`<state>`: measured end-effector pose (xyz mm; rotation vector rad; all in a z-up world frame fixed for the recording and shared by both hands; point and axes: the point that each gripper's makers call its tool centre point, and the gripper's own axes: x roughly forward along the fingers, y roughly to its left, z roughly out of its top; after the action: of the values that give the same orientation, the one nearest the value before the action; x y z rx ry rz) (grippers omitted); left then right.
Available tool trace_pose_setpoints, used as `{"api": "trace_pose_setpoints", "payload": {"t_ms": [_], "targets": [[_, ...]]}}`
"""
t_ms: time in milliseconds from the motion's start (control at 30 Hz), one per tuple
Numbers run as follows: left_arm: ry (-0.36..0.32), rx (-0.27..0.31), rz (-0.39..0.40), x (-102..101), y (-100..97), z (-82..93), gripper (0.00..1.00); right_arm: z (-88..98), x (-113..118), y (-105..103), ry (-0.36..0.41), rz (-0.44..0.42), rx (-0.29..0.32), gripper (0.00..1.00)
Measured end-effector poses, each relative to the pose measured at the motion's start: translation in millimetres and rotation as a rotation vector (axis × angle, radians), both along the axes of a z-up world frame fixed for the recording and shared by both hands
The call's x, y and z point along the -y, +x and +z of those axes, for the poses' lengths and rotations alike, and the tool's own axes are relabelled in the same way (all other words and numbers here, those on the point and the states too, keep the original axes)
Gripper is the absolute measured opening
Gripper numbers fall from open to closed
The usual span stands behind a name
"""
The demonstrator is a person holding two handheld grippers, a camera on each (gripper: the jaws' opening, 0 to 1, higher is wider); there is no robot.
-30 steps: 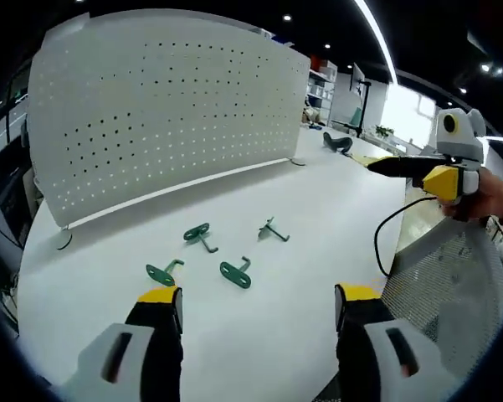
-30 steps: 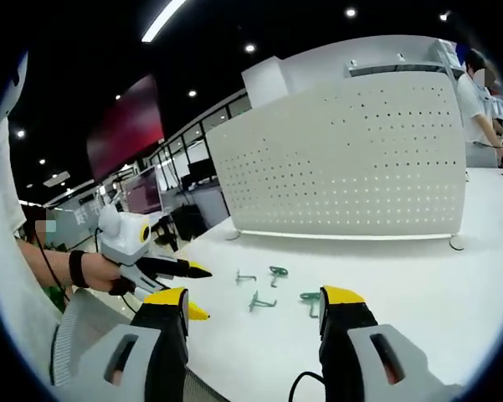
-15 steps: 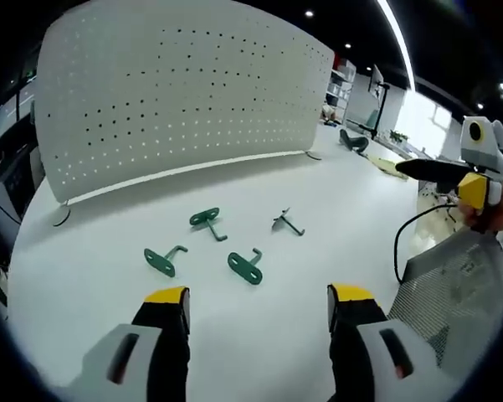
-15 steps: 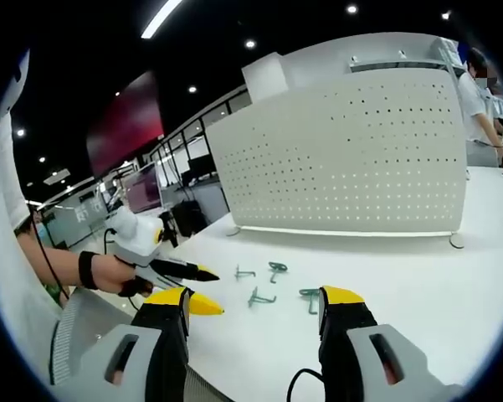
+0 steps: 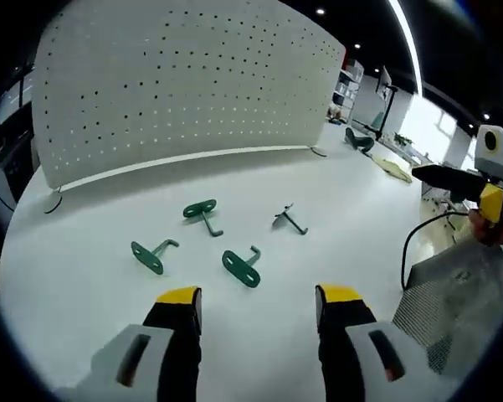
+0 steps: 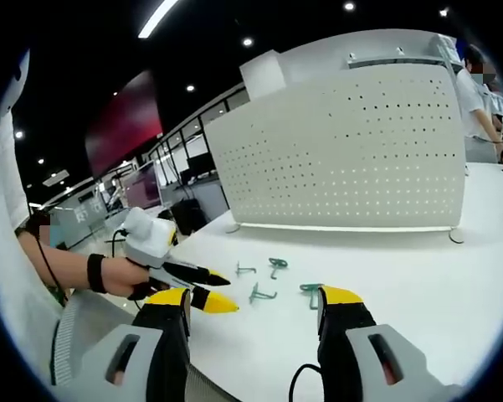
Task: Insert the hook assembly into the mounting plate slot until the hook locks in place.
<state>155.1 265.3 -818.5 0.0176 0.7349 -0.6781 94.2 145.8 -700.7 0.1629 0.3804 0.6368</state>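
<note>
Your four green hooks (image 5: 241, 268) lie loose on the white table (image 5: 84, 310), just ahead of your left gripper (image 5: 258, 303). In the left gripper view the nearest one sits at about 12 o'clock from the jaw tips, a second hook (image 5: 151, 254) at 10 o'clock, a third hook (image 5: 202, 213) beyond them, and a thin fourth hook (image 5: 289, 219) at 1 o'clock. None touches another, and none is on the white pegboard (image 5: 184, 84), which stands upright across the far side of the table, well apart from them.

Your left gripper is spread wide and holds nothing. Your right gripper (image 6: 253, 303) is equally wide and empty; it hangs off the table edge at 3 o'clock in the left gripper view (image 5: 485, 180), a black cable (image 5: 414, 243) drooping below it.

Nothing lies between the hooks and the pegboard. A perforated metal surface (image 5: 452, 293) borders the table at the right. Behind, a dark ceiling with light strips and office desks; a person (image 6: 479, 92) stands beyond the pegboard.
</note>
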Motion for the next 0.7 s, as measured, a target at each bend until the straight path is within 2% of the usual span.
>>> {"api": "trace_pose_setpoints", "payload": {"t_ms": [100,333,467,600,700], "targets": [[0.012,-0.034,0.02,-0.2,2.2,-3.1,0.49,-1.0,0.5,0.6,0.003,-0.002,-0.005,0.62],[0.019,-0.038,0.014,3.0,8.0,-5.3,0.45,-4.4,-0.5,-1.7,0.007,0.002,-0.016,0.62],[0.029,-0.046,0.012,4.6,10.3,-9.6,0.39,-4.7,-0.4,-1.4,0.013,-0.002,-0.019,0.62],[0.064,-0.029,-0.013,7.7,11.5,-13.4,0.36,-4.9,2.0,-0.8,0.007,-0.005,-0.01,0.62],[0.05,-0.027,-0.006,10.1,12.6,-12.5,0.32,-6.6,3.1,-0.9,0.019,-0.011,-0.025,0.62]]}}
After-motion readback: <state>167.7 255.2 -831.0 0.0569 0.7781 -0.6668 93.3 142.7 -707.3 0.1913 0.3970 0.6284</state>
